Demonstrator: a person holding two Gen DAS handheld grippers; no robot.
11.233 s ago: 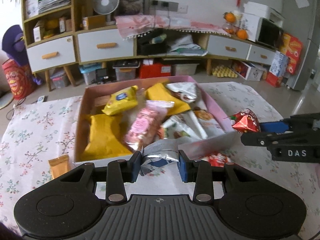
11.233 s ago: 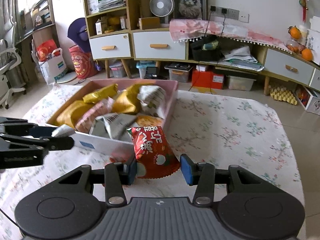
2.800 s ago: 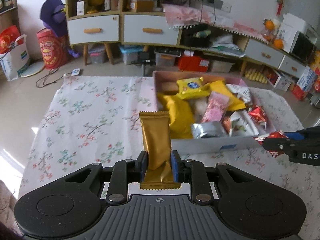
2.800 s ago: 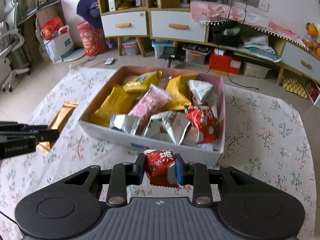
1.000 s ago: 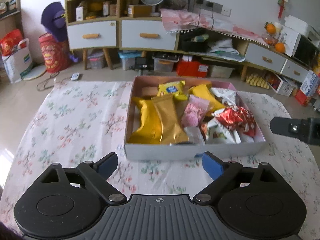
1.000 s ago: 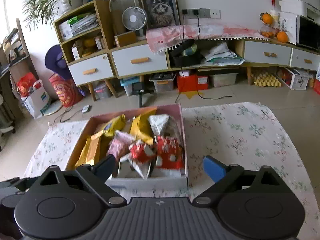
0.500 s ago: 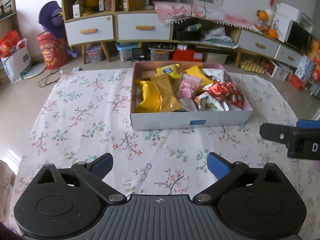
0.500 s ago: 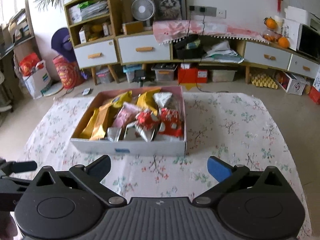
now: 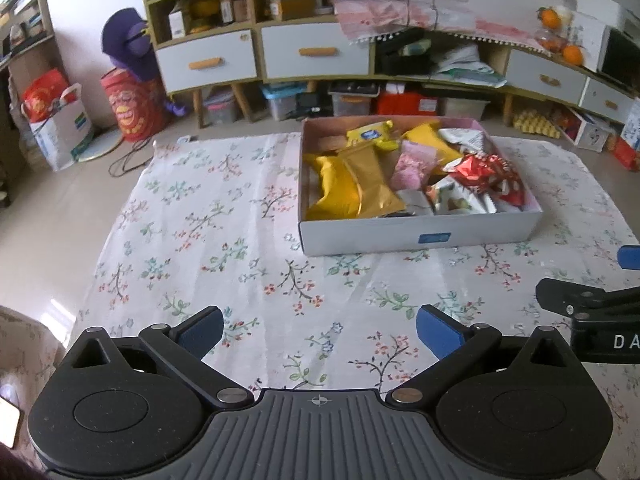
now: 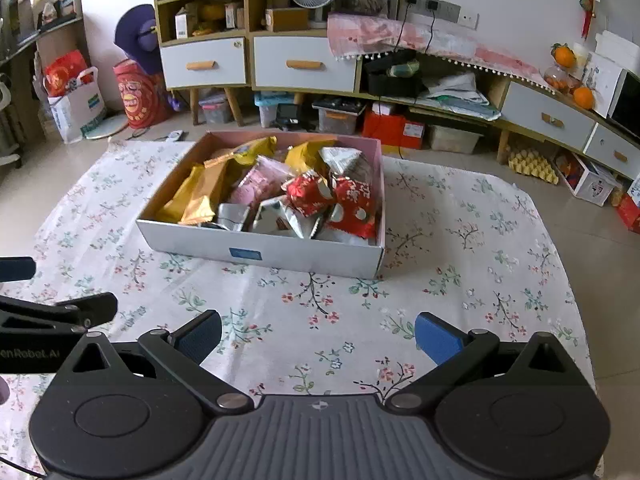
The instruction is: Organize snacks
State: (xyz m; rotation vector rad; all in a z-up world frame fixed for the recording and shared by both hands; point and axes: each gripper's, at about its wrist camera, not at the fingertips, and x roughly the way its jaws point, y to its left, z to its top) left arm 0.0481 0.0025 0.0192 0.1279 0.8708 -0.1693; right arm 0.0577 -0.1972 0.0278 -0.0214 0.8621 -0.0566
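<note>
Fingers (image 9: 200,330) of left gripper (image 9: 318,330) and right gripper (image 10: 318,332): spread wide, empty, held back near the floral cloth (image 9: 208,216) edge. Snacks (image 9: 400,176) piled inside box (image 10: 260,254) at far centre; task judged complete.

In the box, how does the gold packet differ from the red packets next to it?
The gold packet is long, flat and plain; the red packets are shorter, puffier and printed in white. The gold packet lies along the left side of the box, the red packets at its right. Both rest on top of the pile, touched by neither open gripper.
</note>
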